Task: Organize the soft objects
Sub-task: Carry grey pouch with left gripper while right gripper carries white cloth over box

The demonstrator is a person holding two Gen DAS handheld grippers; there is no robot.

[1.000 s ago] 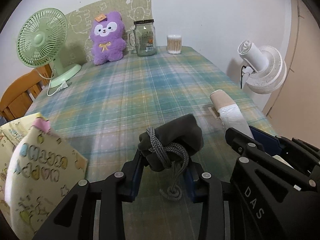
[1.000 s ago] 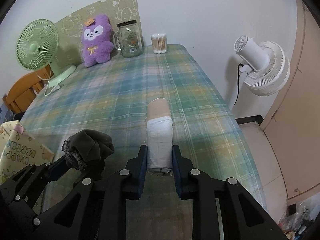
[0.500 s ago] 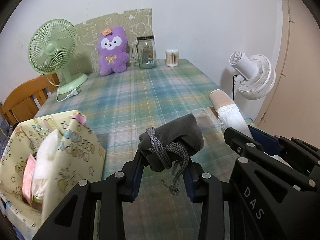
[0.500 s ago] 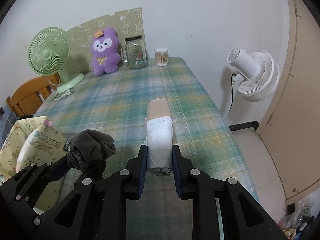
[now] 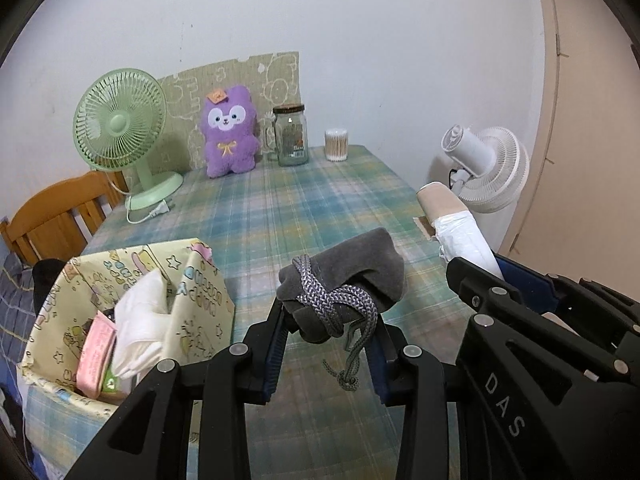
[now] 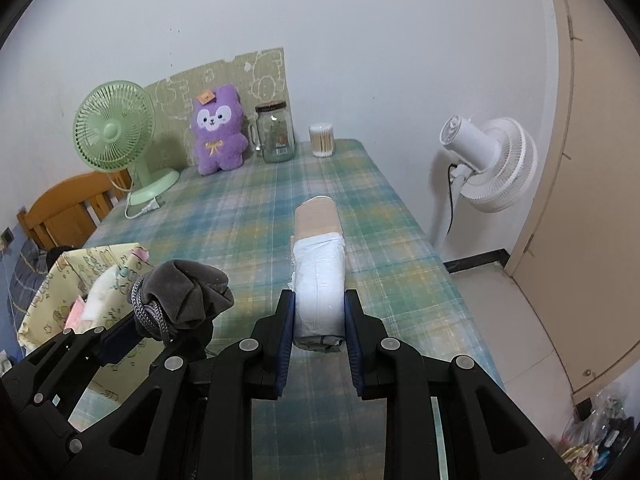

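My left gripper [image 5: 330, 320] is shut on a grey drawstring pouch [image 5: 352, 280], whose cord dangles below the fingers; the pouch [image 6: 184, 296] also shows at the left of the right wrist view. My right gripper [image 6: 318, 312] is shut on a roll wrapped in white plastic [image 6: 320, 276] with a tan cardboard end, and that roll [image 5: 456, 224] appears at the right of the left wrist view. Both are held above the near end of the plaid-covered table [image 5: 280, 208]. A yellow patterned fabric bin [image 5: 120, 312] stands lower left, holding white and pink soft items.
At the table's far end stand a green desk fan [image 5: 120, 136], a purple plush toy [image 5: 230, 132], a glass jar [image 5: 290, 136] and a cotton swab tub [image 5: 336, 144]. A white floor fan [image 6: 492, 160] stands right of the table; a wooden chair [image 5: 60, 216] is left.
Both grippers have pulled back and risen with their loads, so the table looks farther away. The yellow bin has come more fully into view at lower left.
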